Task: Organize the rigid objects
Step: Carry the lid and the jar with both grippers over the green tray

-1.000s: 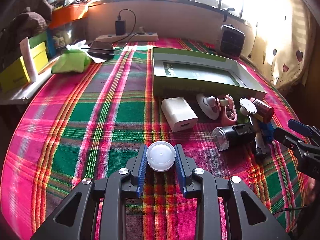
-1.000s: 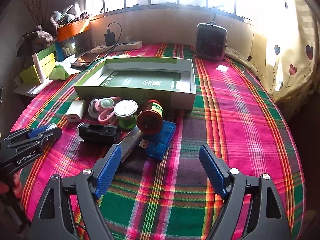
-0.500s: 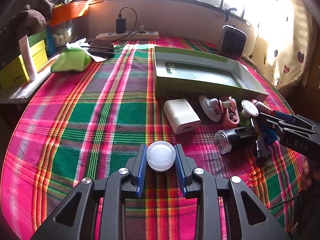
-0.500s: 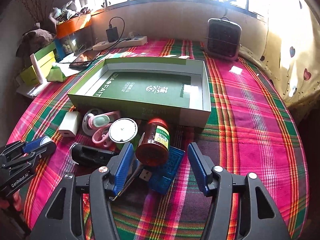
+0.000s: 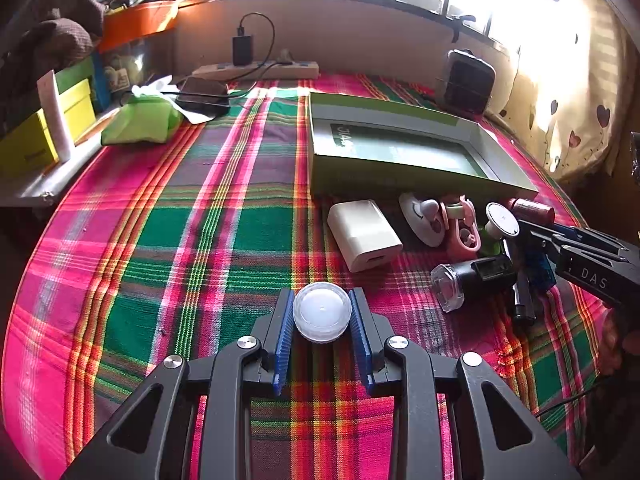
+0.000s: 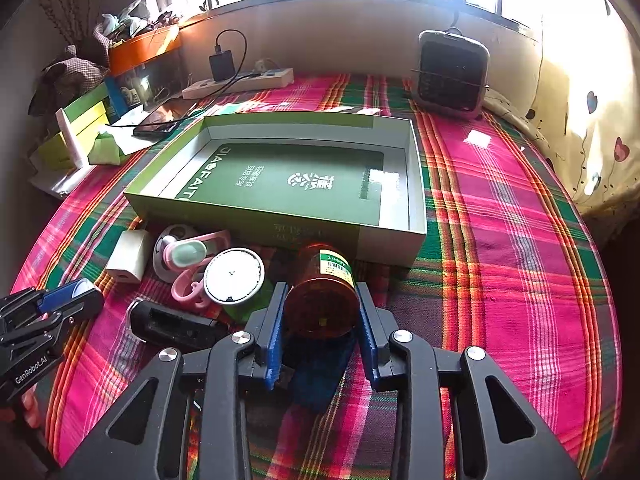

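Observation:
My left gripper is shut on a small white round cap, held just above the plaid cloth. In the right wrist view my right gripper straddles an amber bottle with a green label. The bottle lies on its side in front of the green box. The jaws are closing, and both blue pads touch the bottle's sides. The bottle rests partly on a blue flat piece. The left wrist view shows the right gripper reaching into the pile from the right.
Beside the bottle lie a white-lidded green jar, a black device, pink clips and a white charger. The box holds only a green insert. A small heater and a power strip stand by the far wall.
The right gripper moved forward into the pile and its wide jaws narrowed around the amber bottle. The left gripper and its cap stayed where they were.

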`<action>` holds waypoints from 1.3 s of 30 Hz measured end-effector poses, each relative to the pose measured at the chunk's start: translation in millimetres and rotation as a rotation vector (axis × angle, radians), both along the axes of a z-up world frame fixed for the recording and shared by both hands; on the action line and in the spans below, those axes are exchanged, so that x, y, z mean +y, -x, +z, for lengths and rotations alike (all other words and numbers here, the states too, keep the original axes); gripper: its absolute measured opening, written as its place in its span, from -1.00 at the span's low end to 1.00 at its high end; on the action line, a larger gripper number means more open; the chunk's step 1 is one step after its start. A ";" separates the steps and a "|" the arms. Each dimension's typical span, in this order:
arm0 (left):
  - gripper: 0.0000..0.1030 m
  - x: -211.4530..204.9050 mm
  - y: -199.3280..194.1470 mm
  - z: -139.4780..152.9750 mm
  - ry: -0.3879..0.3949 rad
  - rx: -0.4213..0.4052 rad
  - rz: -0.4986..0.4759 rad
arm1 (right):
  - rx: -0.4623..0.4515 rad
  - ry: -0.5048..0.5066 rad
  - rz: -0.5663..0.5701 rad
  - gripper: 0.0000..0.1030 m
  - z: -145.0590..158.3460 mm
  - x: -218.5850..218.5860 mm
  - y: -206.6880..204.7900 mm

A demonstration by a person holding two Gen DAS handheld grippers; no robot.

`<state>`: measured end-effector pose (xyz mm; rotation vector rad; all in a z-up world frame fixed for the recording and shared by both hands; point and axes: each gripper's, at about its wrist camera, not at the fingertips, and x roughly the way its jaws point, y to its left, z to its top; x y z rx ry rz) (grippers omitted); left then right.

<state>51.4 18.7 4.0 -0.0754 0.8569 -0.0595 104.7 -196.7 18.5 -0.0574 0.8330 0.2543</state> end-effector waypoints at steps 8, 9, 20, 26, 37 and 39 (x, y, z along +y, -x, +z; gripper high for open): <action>-0.49 1.4 -2.4 0.8 0.011 0.002 -0.005 | -0.005 -0.019 -0.003 -0.36 1.6 -2.5 3.9; -0.49 1.1 -2.9 1.5 0.013 0.003 -0.010 | -0.008 -0.024 -0.005 -0.36 2.7 -3.2 4.6; -0.49 -4.2 -5.5 28.3 0.003 -0.055 -0.040 | -0.051 -0.049 -0.022 -0.36 19.2 -10.2 11.1; -0.49 -4.6 -20.8 49.4 0.019 -0.085 -0.070 | -0.089 -0.061 -0.037 -0.36 35.9 -15.2 8.9; -0.49 -9.4 -75.1 67.4 0.017 -0.094 -0.117 | -0.106 -0.070 -0.039 -0.36 53.8 -18.6 -20.9; -0.49 -8.3 -89.5 65.2 0.030 -0.075 -0.117 | -0.094 -0.071 -0.038 -0.36 52.9 -19.4 -31.2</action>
